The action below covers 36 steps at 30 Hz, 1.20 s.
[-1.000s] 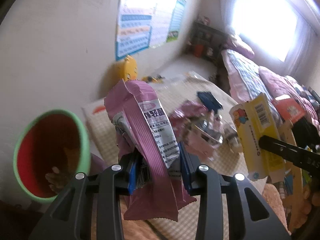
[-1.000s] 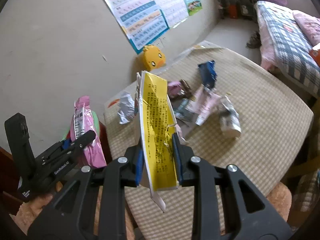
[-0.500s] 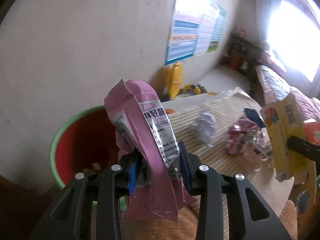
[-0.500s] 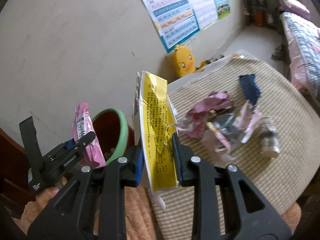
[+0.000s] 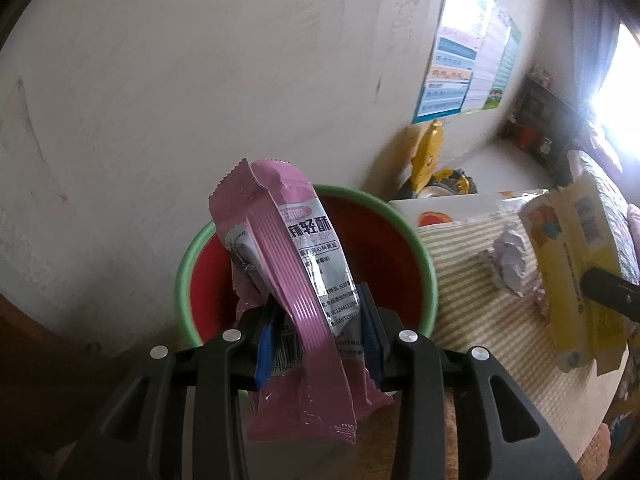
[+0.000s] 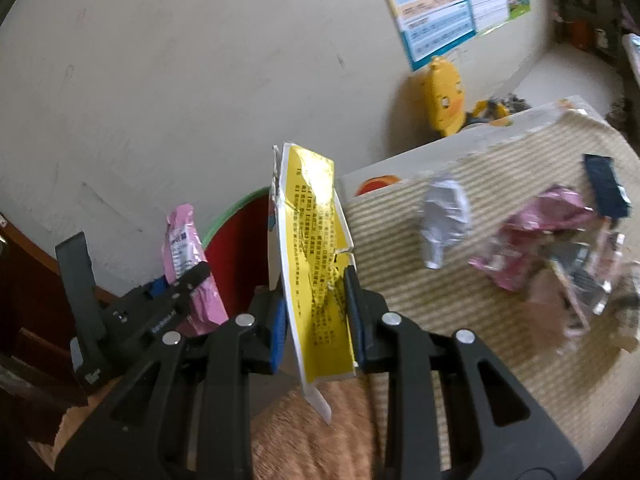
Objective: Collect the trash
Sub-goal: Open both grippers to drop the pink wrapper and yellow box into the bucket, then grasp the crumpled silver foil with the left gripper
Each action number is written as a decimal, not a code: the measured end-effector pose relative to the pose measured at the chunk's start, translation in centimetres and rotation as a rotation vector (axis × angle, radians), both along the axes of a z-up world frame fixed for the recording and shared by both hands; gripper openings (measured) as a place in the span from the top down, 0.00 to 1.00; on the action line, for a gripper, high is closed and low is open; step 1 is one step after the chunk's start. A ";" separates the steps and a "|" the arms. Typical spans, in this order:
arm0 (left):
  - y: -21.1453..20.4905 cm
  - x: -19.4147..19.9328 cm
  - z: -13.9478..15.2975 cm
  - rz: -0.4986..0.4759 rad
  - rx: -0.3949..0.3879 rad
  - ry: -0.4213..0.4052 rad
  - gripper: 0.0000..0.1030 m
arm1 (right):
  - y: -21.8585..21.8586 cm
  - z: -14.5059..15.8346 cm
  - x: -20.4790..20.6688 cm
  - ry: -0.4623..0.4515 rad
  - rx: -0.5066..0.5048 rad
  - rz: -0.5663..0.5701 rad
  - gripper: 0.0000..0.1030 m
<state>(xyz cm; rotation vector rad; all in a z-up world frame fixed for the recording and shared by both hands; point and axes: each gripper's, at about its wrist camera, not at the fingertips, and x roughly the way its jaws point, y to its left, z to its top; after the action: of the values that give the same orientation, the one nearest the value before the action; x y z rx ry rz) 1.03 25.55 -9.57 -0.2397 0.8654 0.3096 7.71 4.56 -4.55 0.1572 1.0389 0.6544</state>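
Observation:
My left gripper [image 5: 318, 338] is shut on a pink snack wrapper [image 5: 296, 264] that stands up between the blue pads, right over the mouth of a red bin with a green rim [image 5: 404, 216]. In the right wrist view my right gripper [image 6: 316, 316] is shut on a torn yellow carton [image 6: 316, 248]; the bin [image 6: 240, 240] lies just behind it to the left. That view also shows the left gripper [image 6: 172, 292] with the pink wrapper [image 6: 182, 246]. The yellow carton [image 5: 576, 264] appears at the right of the left wrist view.
A striped cloth-covered table [image 6: 500, 360] carries a crumpled white paper [image 6: 444, 216], pink wrappers [image 6: 532, 236], a dark blue packet [image 6: 604, 186] and other litter. A yellow duck toy [image 6: 444, 96] stands by the wall under a poster [image 6: 440, 4]. An orange fuzzy surface [image 6: 312, 436] lies below the grippers.
Both grippers have swung left from above the table toward the bin, each keeping its hold. The bin now fills the centre of the left wrist view behind the pink wrapper.

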 end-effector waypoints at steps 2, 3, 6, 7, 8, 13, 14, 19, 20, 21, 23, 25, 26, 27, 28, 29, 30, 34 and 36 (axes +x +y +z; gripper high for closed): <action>0.3 0.0 -0.3 0.007 -0.002 0.007 0.67 | 1.5 -0.7 0.3 0.018 -0.006 0.031 0.75; 0.5 -0.1 -0.5 0.010 -0.004 0.009 0.67 | 2.2 -1.0 0.4 0.025 -0.013 0.046 0.75; 1.1 -0.1 -1.0 0.017 -0.011 0.022 0.67 | 4.4 -1.8 0.9 0.044 -0.037 0.091 0.75; 1.2 -0.1 -1.1 0.019 -0.010 0.026 0.67 | 5.1 -2.0 1.0 0.045 -0.044 0.101 0.75; 1.3 0.0 -1.2 0.021 -0.010 0.029 0.67 | 5.5 -2.1 1.1 0.045 -0.047 0.106 0.75; 1.7 0.1 -1.7 0.038 -0.005 0.047 0.66 | 7.9 -2.0 2.2 0.029 -0.062 0.122 0.74; 1.8 0.1 -1.8 0.044 -0.006 0.051 0.65 | 8.3 -1.9 2.6 0.027 -0.056 0.122 0.72; 2.0 0.1 -2.0 0.059 -0.004 0.051 0.38 | 8.4 -0.9 2.9 -0.004 -0.043 0.101 0.45; 1.9 0.1 -2.0 0.058 -0.002 0.049 0.38 | 8.0 -0.8 2.6 -0.013 -0.047 0.097 0.44; 1.9 0.1 -2.0 0.056 0.002 0.050 0.38 | 7.6 -0.7 2.4 -0.015 -0.054 0.091 0.43; 1.6 0.1 -1.9 0.051 0.004 0.051 0.38 | 6.5 -0.9 2.0 -0.012 -0.057 0.079 0.41; 1.2 0.5 -1.8 0.044 -0.002 0.050 0.38 | 4.8 -1.2 1.2 -0.005 -0.063 0.058 0.39; 0.8 0.5 -1.8 0.038 -0.005 0.050 0.38 | 3.8 -1.4 0.8 -0.003 -0.070 0.047 0.38; 0.4 0.6 -1.8 0.028 -0.008 0.050 0.38 | 2.8 -1.5 0.3 -0.004 -0.077 0.035 0.38; 0.1 0.6 -1.8 0.018 -0.009 0.050 0.38 | 1.4 -1.7 -0.2 -0.008 -0.084 0.020 0.38; -0.5 0.8 -1.7 0.003 -0.009 0.047 0.38 | 0.6 -1.9 -0.7 -0.013 -0.090 0.008 0.38; -0.9 0.8 -1.6 -0.009 -0.009 0.045 0.38 | -0.8 -2.0 -1.3 -0.017 -0.105 -0.015 0.38; -4.5 2.4 -1.2 -0.120 -0.002 0.042 0.38 | -6.2 -2.7 -3.0 -0.004 -0.138 -0.123 0.36; -6.3 3.1 -1.0 -0.175 0.000 0.038 0.38 | -8.7 -2.8 -3.9 0.001 -0.150 -0.174 0.36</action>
<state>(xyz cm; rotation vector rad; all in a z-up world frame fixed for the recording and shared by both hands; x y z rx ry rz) 4.14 19.24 -10.60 -0.1570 0.9174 0.1517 3.83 -4.17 -7.34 0.1152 1.0578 0.4174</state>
